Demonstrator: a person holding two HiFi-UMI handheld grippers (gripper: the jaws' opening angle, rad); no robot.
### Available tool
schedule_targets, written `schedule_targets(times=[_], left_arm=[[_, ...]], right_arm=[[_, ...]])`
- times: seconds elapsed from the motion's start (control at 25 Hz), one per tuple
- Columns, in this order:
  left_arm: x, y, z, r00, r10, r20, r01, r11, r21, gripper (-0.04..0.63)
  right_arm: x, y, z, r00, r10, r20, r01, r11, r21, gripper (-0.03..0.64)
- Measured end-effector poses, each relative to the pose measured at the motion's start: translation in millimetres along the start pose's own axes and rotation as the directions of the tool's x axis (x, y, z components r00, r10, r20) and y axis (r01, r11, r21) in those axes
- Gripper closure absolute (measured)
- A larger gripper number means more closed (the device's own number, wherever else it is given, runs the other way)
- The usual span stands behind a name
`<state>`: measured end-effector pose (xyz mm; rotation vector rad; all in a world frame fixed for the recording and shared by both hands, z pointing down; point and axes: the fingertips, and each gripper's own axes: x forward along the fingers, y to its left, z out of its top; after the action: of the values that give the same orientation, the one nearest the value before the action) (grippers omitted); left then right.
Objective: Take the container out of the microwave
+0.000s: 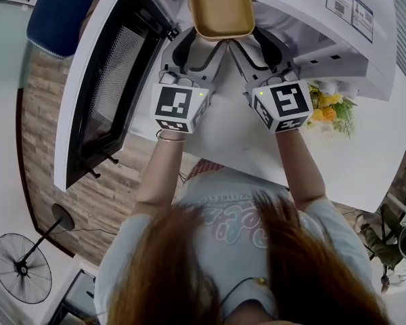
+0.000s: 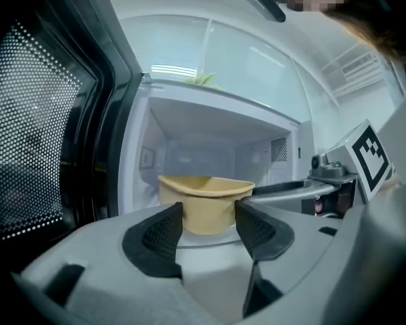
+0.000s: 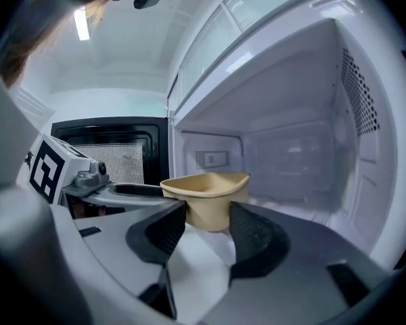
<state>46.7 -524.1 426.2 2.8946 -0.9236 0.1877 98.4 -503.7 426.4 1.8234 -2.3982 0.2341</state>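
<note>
A tan plastic container [image 1: 222, 9] stands inside the open white microwave [image 1: 338, 39]. Both grippers reach into the opening side by side at its near end. My left gripper [image 1: 197, 40] is at the near left corner and my right gripper [image 1: 254, 39] at the near right one. In the left gripper view the container [image 2: 206, 195] fills the gap at the tips of the left gripper [image 2: 209, 208], its rim running behind both pads. The right gripper view has the same picture, container [image 3: 206, 188] ahead of the right gripper [image 3: 208, 210]. No pad visibly presses on it.
The microwave door [image 1: 101, 87] hangs open to the left, close beside my left gripper. The microwave rests on a white table [image 1: 338, 161] with yellow flowers [image 1: 328, 107] at its right. A floor fan [image 1: 21, 268] stands low at the left.
</note>
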Motion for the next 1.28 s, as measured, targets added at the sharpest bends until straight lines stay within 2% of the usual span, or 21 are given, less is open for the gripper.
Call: schedule_targets(times=[1.28], left_arm=[[-42, -36, 30, 0.998, -0.054, 0.037, 0.053, 0.998, 0.022, 0.351]], right_arm=[[-52, 27, 28, 0.998, -0.047, 0.044, 0.047, 0.999, 0.001, 0.425]])
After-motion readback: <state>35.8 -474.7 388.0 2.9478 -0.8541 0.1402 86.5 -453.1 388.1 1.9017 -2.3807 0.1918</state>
